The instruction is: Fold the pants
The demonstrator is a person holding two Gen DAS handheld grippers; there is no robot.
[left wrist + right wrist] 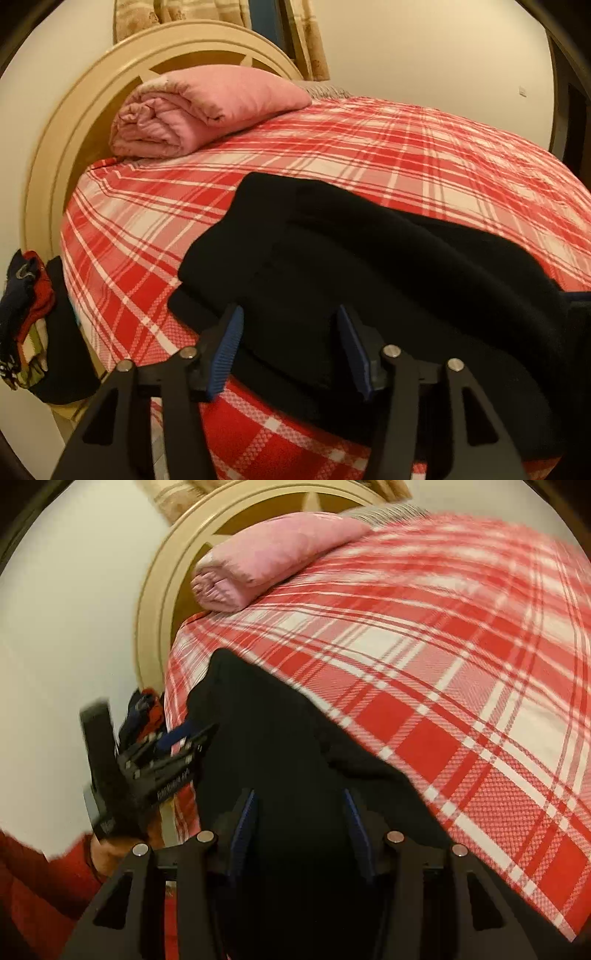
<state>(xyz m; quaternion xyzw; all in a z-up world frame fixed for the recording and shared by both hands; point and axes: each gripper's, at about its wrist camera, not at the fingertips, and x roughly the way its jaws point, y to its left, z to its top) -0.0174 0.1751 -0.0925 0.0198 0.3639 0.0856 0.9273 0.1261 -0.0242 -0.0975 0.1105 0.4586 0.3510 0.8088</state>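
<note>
Below left gripper, black pants lie untouched.

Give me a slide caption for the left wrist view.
Open left gripper poised over folded black pants on a red plaid bed, pink quilt beyond.

No readable text, label, brand, number or sign appeared in either view. In the right wrist view, the left hand-held gripper at the left carried small pale markings on its black body, but motion blur left them illegible. The plaid bed sheet bore only its pattern, no lettering.
</note>
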